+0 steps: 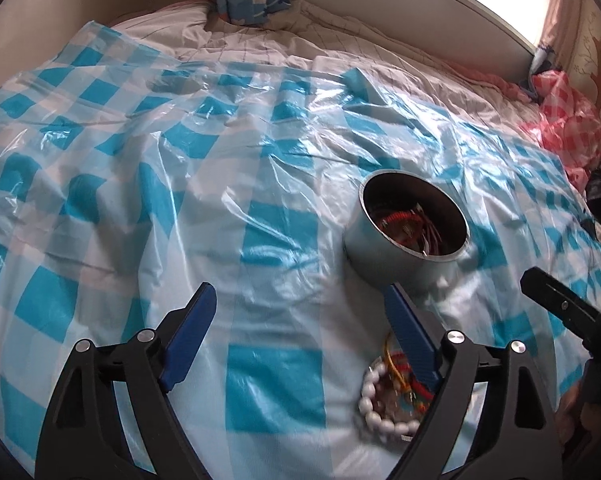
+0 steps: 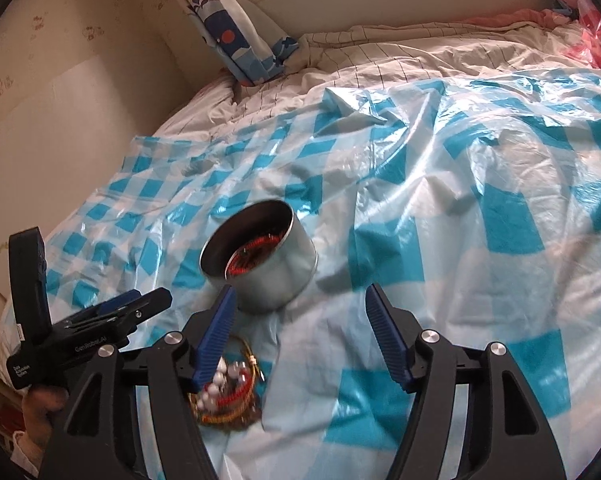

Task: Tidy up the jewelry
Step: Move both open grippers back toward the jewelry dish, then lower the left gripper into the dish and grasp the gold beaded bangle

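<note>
A round metal tin stands on the blue-and-white checked plastic sheet and holds red bracelets; it also shows in the right wrist view. A small pile of jewelry, with a white bead bracelet and red and yellow cords, lies on the sheet in front of the tin; it also shows in the right wrist view. My left gripper is open and empty, its right finger over the pile. My right gripper is open and empty, its left finger over the pile.
The plastic sheet covers a rumpled bed. A blue patterned pillow leans at the headboard. A pink checked bag lies at the far right. The left gripper's body shows at the right view's left edge.
</note>
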A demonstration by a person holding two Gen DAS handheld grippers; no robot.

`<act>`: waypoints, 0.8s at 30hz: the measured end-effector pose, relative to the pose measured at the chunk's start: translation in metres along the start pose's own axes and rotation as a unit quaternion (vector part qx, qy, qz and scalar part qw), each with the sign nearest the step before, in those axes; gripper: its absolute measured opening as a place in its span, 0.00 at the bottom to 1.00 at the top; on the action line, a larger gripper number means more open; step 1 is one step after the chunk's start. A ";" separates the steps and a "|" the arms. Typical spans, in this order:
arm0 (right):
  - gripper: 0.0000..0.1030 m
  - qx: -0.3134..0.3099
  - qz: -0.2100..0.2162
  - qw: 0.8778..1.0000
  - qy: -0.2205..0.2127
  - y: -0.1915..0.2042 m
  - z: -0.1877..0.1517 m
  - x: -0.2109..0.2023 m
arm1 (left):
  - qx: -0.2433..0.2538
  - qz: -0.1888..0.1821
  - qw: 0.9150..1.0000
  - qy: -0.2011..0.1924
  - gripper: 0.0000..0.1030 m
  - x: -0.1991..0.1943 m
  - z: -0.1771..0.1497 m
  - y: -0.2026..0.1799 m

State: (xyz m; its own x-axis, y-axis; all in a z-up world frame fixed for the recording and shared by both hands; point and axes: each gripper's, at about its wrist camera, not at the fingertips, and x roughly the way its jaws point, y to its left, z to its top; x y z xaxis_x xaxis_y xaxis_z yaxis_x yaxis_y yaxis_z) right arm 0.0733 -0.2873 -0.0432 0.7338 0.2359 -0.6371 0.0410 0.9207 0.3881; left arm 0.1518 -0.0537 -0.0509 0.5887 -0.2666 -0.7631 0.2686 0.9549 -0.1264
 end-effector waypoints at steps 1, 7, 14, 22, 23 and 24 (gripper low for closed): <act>0.63 -0.002 -0.001 1.000 0.001 0.001 -0.002 -0.002 | 0.005 0.000 1.000 0.000 0.80 -0.002 -0.003 -0.003; 0.65 -0.006 -0.007 1.000 0.006 0.005 -0.017 -0.017 | 0.048 0.008 0.999 -0.002 0.80 -0.014 -0.021 -0.021; 0.66 -0.013 -0.010 1.000 0.015 0.012 -0.030 -0.028 | 0.063 0.000 0.998 0.000 0.80 -0.018 -0.028 -0.029; 0.73 -0.011 -0.015 1.000 0.015 0.012 -0.033 -0.030 | 0.071 -0.006 0.997 -0.003 0.80 -0.012 -0.027 -0.035; 0.73 -0.012 -0.014 1.000 0.016 0.012 -0.033 -0.029 | 0.064 -0.009 0.998 -0.002 0.80 -0.010 -0.026 -0.034; 0.73 -0.012 -0.013 1.000 0.016 0.012 -0.033 -0.029 | 0.059 -0.012 0.998 0.000 0.80 -0.008 -0.025 -0.033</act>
State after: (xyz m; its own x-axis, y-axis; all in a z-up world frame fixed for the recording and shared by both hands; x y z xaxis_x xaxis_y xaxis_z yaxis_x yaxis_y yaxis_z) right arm 0.0300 -0.2727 -0.0420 0.7101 0.2211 -0.6685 0.0429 0.9341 0.3545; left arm 0.1192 -0.0798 -0.0566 0.5818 -0.2885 -0.7605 0.3697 0.9266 -0.0687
